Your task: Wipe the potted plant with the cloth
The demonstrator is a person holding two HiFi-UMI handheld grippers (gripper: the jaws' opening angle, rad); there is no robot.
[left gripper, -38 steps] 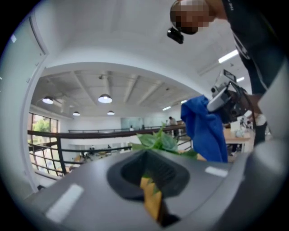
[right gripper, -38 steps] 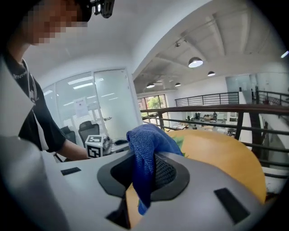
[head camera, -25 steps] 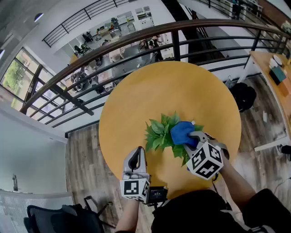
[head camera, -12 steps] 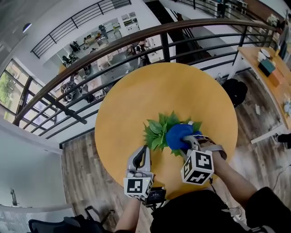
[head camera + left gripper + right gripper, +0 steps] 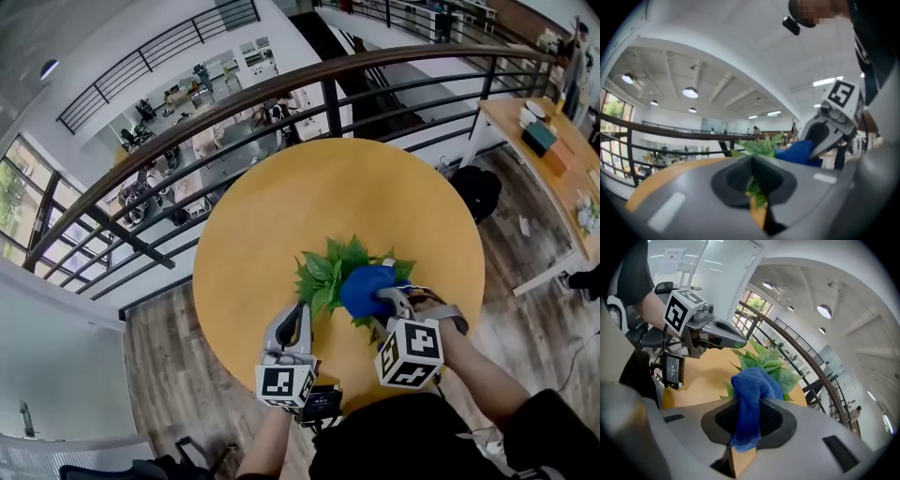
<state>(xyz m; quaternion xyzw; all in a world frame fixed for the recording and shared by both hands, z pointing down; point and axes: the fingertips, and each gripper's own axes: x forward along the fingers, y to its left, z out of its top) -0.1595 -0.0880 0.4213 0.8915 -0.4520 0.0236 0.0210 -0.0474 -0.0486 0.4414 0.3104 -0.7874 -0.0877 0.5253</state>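
1. nearest us, the right gripper [image 5: 749,437] has its jaws clamped on the blue cloth [image 5: 753,392], which bunches up out of them and folds forward.
2. beside it, the left gripper [image 5: 300,314] has its jaws drawn together. a low green leaf shows in the slot between them, and we judge that it pinches this leaf to steady the plant.
3. just past both sets of jaws, the potted plant [image 5: 325,272] stands on the near half of the round yellow table [image 5: 281,206]. the cloth presses on its right-hand leaves, and foliage hides the pot.
4. we read this as the wiping step itself, under way: the right side lies beneath the cloth, while the left and far leaves are bare.
5. the next move, in our judgement, calls for a light drag of the cloth along the leaves toward their tips. the left hold should be gentle enough not to tear, and the cloth should then shift to the uncovered leaves.
6. farther off, a dark railing [image 5: 187,122] curves behind the table, with a lower floor beyond.
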